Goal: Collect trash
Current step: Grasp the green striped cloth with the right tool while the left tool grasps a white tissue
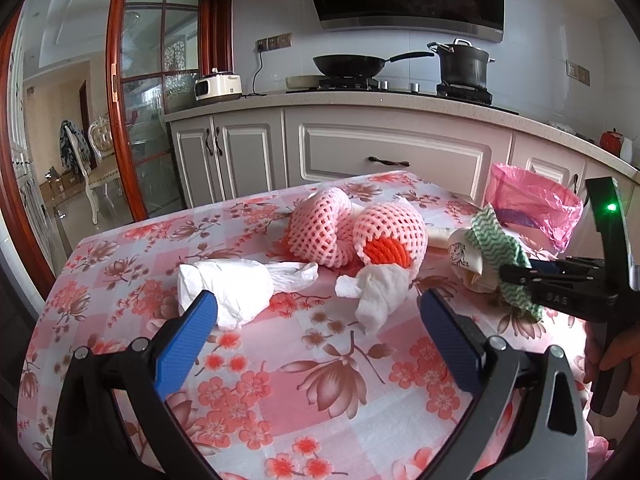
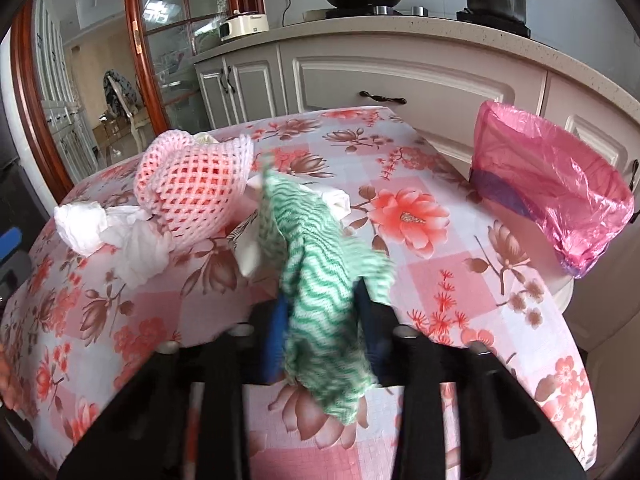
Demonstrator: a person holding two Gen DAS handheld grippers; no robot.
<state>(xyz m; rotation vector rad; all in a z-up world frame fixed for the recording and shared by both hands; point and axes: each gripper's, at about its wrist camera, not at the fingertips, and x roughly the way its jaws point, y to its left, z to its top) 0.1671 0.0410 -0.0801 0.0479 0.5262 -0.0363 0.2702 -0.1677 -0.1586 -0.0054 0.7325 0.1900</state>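
The right gripper (image 2: 320, 316) is clamped on a crumpled green-and-white wavy-patterned cloth (image 2: 320, 280), its blue pads pressing the fabric from both sides above the pink floral tablecloth (image 2: 460, 280). The left gripper (image 1: 318, 312) hovers with its jaws spread wide and nothing between them, just in front of a crumpled white tissue (image 1: 232, 292) and a second white tissue wad (image 1: 376, 292). 2 pink foam fruit nets (image 1: 348, 228) lie behind them. A bin lined with a pink plastic bag (image 2: 552, 196) stands beside the table's right edge.
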